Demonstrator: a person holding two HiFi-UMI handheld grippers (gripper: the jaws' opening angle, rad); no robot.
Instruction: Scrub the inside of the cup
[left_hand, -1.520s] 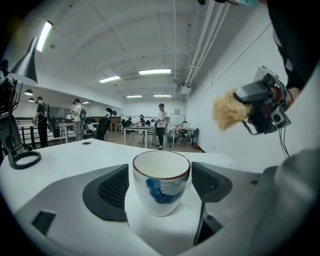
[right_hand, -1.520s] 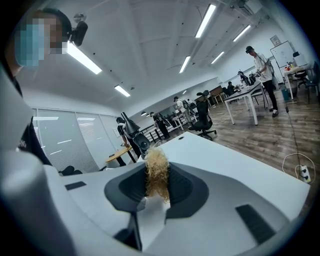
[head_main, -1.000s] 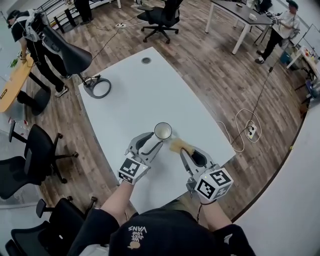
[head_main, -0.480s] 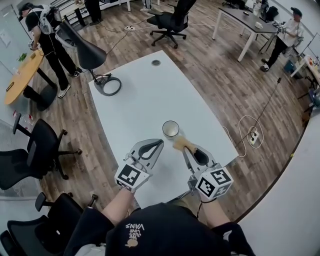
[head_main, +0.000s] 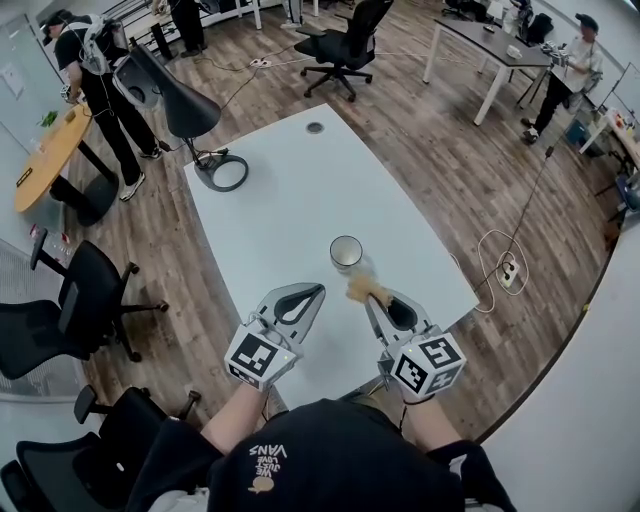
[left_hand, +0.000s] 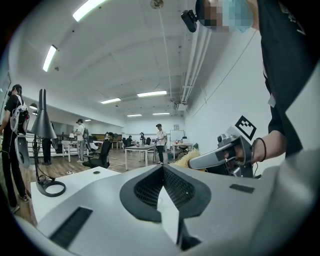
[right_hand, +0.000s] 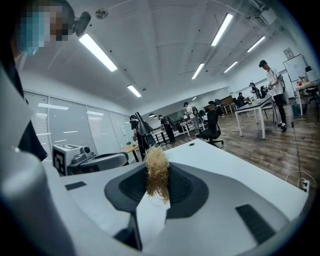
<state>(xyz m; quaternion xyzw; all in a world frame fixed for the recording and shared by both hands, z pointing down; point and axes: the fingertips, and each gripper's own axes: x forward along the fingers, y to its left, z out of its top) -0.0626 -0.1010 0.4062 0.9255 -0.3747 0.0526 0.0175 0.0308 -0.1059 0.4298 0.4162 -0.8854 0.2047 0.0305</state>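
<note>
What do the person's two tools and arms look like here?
Both the left tool and right tool are light grey with black-lined tapered jaws and a cube bearing black-and-white square markers. Black short sleeves; a dark band on the right wrist.

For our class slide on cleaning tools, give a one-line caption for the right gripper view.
Right gripper shut on a tan fibrous scrubber, held over the white table.

Cup interior too small, indistinct
</note>
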